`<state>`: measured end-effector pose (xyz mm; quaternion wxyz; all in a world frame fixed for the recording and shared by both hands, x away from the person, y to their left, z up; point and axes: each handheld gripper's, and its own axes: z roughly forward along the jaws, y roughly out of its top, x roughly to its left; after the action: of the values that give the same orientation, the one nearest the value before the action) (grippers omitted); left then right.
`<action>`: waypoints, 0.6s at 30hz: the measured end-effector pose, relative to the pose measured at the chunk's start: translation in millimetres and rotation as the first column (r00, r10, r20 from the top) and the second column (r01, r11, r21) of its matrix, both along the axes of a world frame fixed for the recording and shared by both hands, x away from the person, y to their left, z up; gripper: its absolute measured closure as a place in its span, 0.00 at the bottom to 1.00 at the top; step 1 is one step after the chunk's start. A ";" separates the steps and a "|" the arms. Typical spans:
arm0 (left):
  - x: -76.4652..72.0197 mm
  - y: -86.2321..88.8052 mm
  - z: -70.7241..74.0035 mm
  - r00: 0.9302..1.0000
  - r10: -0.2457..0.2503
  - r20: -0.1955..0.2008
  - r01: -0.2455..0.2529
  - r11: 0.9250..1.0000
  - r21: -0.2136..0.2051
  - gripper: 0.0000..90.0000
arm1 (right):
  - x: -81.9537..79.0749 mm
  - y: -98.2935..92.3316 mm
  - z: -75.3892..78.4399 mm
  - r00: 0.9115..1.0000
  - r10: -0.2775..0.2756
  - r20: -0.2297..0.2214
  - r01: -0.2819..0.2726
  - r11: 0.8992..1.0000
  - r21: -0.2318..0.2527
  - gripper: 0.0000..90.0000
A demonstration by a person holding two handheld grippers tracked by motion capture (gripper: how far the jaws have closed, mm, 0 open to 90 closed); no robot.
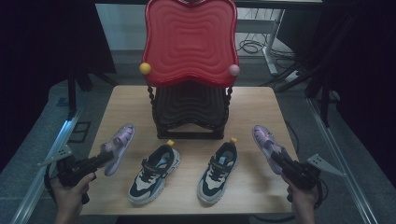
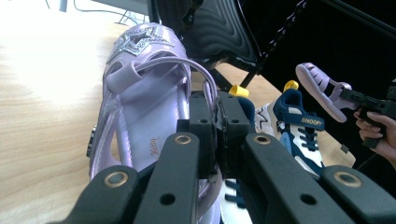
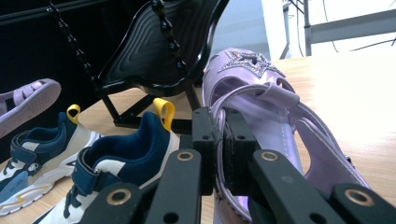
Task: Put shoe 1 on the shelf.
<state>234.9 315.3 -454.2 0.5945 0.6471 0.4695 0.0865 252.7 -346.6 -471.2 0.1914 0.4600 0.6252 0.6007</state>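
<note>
Table (image 1: 261, 100) of pale wood, rectangular, spans the middle of the high view; dark floor and black drapes around it.

Red glossy plastic chair back with rippled wavy surface (image 1: 189, 39) rises at the far middle of the table, a yellow ball (image 1: 145, 68) at its left corner, a pink ball (image 1: 234, 70) at its right. Below it, black ribbed seat on a black frame (image 1: 189, 109), standing on the far half of the table. In both gripper views this black frame (image 2: 224, 32) (image 3: 140, 51) is just beyond the held shoes.

Two navy, white and light-blue sneakers with yellow heel loops stand side by side in front of the chair: left sneaker (image 1: 154, 173), right sneaker (image 1: 218, 170). They lie between the two sandals and between the two grippers. "SNOOPY" reads on one strap in the left gripper view (image 2: 306, 122).

Left lilac glossy sandal with silver star on the toe (image 1: 117, 147) (image 2: 140, 107) is off the table, tilted, near the table's left edge. Left gripper (image 1: 100, 158) (image 2: 217, 135) has its jaws nearly together, pinching the sandal's thin heel strap.

Right lilac sandal of the same make (image 1: 267, 144) (image 3: 271, 116) is lifted over the table's right side, sole partly showing from above. Right gripper (image 1: 280, 161) (image 3: 219, 149) likewise narrow, clamped on its heel strap.

Left hand (image 1: 70, 193) and right hand (image 1: 303, 198) enter from the bottom edge, well apart.
</note>
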 end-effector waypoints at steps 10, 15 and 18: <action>10.0 -11.1 8.1 0.999 -0.029 0.017 0.029 1.000 -0.001 0.96 | 10.7 20.5 9.6 1.000 0.016 0.023 -0.016 1.000 0.013 0.95; 13.6 -14.9 11.9 0.999 -0.035 0.030 0.036 0.999 -0.004 0.96 | 12.6 30.3 15.0 0.999 0.037 0.038 -0.037 0.999 0.012 0.95; 16.3 -17.3 14.6 0.999 -0.044 0.032 0.044 0.999 0.003 0.96 | 13.4 34.2 16.9 0.998 0.045 0.042 -0.046 0.999 0.016 0.95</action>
<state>251.2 297.9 -439.7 0.6029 0.6565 0.4455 0.0843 266.1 -312.4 -454.3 0.1868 0.4347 0.6264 0.6195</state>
